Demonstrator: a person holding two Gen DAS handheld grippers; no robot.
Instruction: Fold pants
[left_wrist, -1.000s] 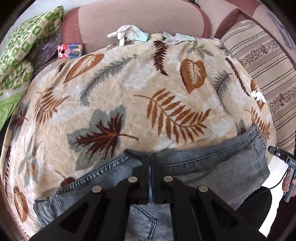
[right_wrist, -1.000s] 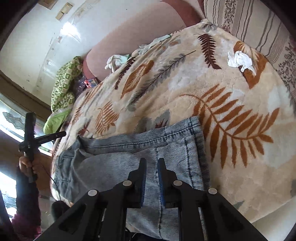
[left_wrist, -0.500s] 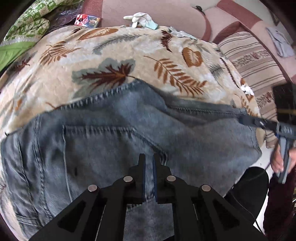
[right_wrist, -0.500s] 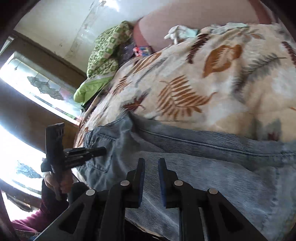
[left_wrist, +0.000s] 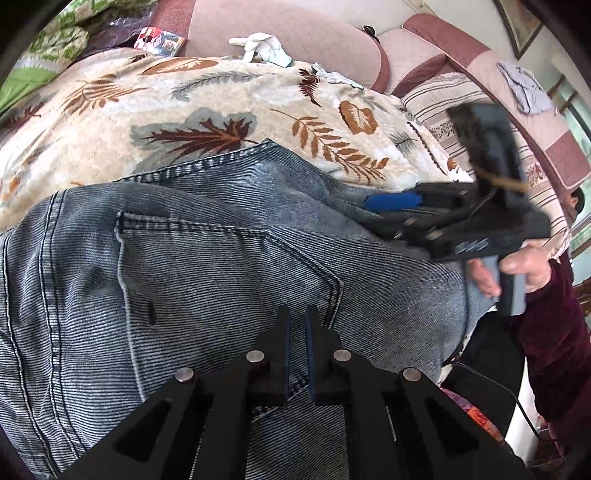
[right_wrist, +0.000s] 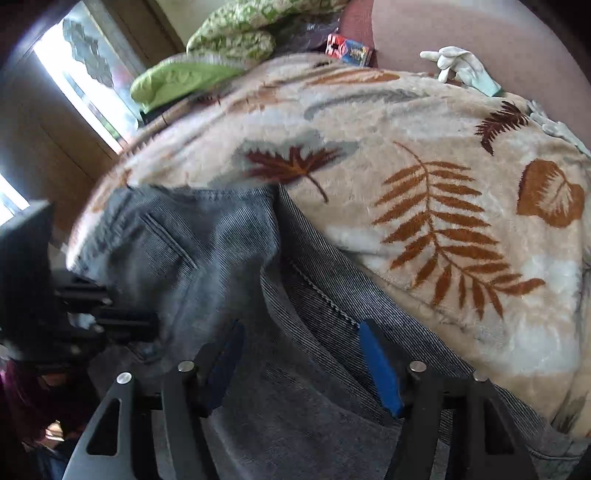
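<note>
Grey-blue denim pants (left_wrist: 207, 280) lie folded on a leaf-patterned blanket (left_wrist: 229, 99), back pocket up. My left gripper (left_wrist: 297, 325) hovers just over the seat of the pants with its jaws nearly closed and nothing between them. My right gripper (right_wrist: 301, 354) is open wide over the pants (right_wrist: 229, 258), its blue pads either side of the denim fold near the near edge. In the left wrist view the right gripper (left_wrist: 406, 206) reaches in low over the pants from the right.
White gloves (left_wrist: 260, 46) and a small colourful packet (left_wrist: 160, 37) lie at the sofa back. A green patterned quilt (right_wrist: 221, 48) is piled at the left. Striped cushions (left_wrist: 461, 122) border the right side. A window (right_wrist: 85, 92) is on the far left.
My right gripper has opened wide and swung left toward the middle of the pants. My left gripper has moved closer over the seat and stayed nearly closed.
</note>
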